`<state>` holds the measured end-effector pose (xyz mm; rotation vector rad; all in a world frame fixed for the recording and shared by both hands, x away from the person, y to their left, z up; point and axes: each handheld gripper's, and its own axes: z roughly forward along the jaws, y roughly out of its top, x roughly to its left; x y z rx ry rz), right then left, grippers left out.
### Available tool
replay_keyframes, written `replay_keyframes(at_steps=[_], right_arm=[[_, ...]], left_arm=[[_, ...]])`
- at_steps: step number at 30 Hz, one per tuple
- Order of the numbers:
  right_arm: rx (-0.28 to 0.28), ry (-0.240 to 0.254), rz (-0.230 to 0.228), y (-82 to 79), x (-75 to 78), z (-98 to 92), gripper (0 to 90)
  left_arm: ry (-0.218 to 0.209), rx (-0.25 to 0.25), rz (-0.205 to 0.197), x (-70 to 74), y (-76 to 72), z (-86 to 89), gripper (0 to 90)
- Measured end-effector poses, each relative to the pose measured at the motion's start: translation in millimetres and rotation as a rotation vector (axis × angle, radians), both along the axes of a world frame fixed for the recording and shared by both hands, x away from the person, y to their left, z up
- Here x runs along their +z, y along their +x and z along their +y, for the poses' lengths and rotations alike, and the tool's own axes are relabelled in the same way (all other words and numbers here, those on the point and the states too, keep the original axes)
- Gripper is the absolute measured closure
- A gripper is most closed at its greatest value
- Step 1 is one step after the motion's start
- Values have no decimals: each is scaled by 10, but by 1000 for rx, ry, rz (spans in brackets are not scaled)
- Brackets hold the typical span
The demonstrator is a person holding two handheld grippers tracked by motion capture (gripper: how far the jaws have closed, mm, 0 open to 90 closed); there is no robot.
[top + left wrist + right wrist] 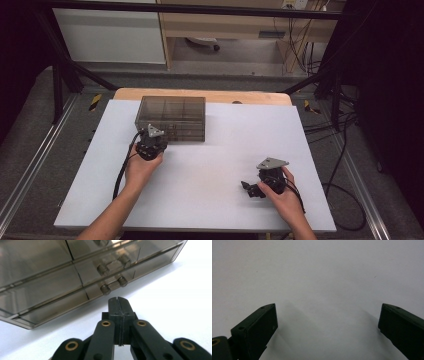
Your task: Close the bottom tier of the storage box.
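A smoky-brown translucent plastic drawer box (171, 118) sits at upper centre of the high view on the white table sheet (215, 165), its contents too dim to make out. In the left gripper view the box fills the upper left, cut off by the top and left edges, with small round drawer knobs (105, 289) just above the jaw tips. The left gripper (119, 300) has its jaws pressed together, holding nothing, close to the box front but apart from it. The right gripper (325, 322), lower right in the high view, stands wide open over bare sheet, its right jaw cut off by the frame edge.
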<state>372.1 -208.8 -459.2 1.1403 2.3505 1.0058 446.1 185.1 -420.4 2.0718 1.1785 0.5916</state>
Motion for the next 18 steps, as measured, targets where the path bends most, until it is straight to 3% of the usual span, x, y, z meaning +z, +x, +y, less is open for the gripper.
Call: replay_keyframes(at_steps=[4, 6, 9, 12, 15, 18], right_arm=[[-13, -4, -3, -11, 9, 0, 28], [-21, 3, -8, -29, 30, -4, 27], [-23, -2, -12, -45, 36, -7, 27], [-28, -1, -9, -43, 31, -12, 26], [-27, -1, -7, -27, 16, -13, 27], [-25, -2, -11, -27, 17, -13, 27]], left_arm=[[-8, -7, -50, 44, -120, 18, 775], [-18, -15, -70, 79, -168, 26, 661], [-46, -30, -91, 131, -213, 38, 483], [-90, -47, -123, 191, -256, 52, 402], [-122, -62, -123, 201, -264, 44, 302], [-114, -62, -122, 206, -284, 12, 231]])
